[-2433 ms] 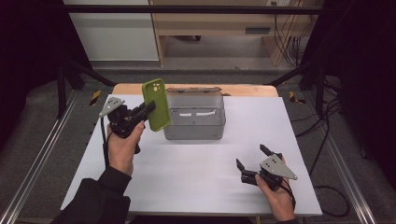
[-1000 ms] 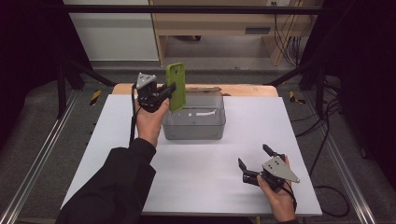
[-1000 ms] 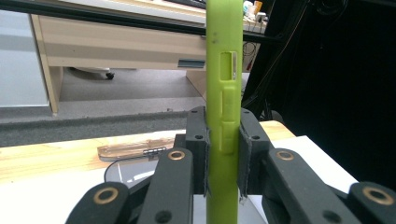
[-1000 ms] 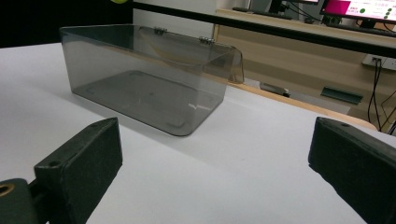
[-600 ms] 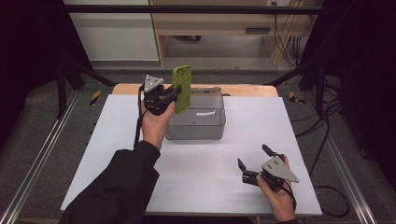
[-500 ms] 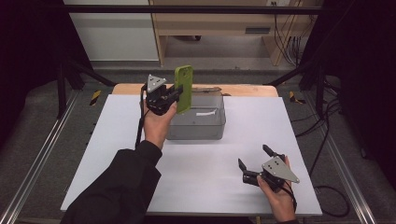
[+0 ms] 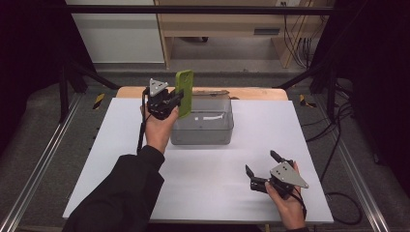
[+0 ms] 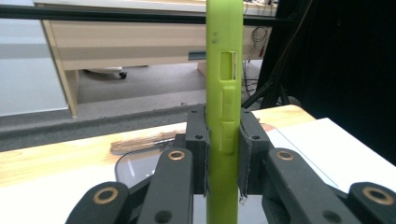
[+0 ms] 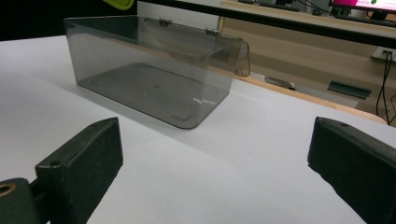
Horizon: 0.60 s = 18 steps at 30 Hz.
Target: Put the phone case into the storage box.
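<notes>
A green phone case stands upright on edge in my left gripper, which is shut on it above the left end of a clear grey plastic box. In the left gripper view the green phone case rises between the two pads, with the box's rim just below. My right gripper rests low near the table's front right, open and holding nothing. In the right gripper view the clear box lies ahead with its lid folded back, and a green corner of the case shows at the top edge.
The white table top sits on a wooden board. Metal rails run along both sides, and cables lie on the floor to the right. A wooden desk stands behind the table.
My left gripper has carried the green case from the table's left side forward and to the right, up over the box's left end. The right gripper has stayed put.
</notes>
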Available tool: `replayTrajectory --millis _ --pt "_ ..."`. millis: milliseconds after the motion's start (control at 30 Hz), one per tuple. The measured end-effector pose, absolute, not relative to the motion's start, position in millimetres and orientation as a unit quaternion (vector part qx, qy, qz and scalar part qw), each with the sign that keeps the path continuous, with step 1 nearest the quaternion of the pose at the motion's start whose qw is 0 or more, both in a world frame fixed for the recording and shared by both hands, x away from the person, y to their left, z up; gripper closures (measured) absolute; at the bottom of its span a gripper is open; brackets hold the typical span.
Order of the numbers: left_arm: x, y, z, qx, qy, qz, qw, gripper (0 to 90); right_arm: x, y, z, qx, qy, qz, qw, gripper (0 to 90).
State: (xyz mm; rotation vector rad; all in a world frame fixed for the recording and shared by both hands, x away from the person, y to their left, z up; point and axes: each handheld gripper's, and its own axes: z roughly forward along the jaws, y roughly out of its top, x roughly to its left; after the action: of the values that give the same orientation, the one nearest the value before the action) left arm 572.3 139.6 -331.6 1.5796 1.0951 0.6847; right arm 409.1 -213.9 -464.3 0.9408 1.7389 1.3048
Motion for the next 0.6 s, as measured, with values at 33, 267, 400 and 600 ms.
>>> replayTrajectory --millis 33,267,400,600 --pt "573 141 -333 0.659 0.462 0.284 0.521 77.4 409 -214 -464 0.367 0.680 0.510 0.378 3.1" --pt "573 145 -341 0.658 0.472 0.286 0.512 77.5 408 -212 -464 0.368 0.680 0.510 0.377 2.6" --pt "575 147 -343 0.657 0.476 0.287 0.509 77.4 408 -210 -465 0.364 0.683 0.508 0.377 2.7" --pt "577 150 -347 0.654 0.484 0.290 0.503 77.4 409 -209 -465 0.361 0.689 0.506 0.372 3.9"
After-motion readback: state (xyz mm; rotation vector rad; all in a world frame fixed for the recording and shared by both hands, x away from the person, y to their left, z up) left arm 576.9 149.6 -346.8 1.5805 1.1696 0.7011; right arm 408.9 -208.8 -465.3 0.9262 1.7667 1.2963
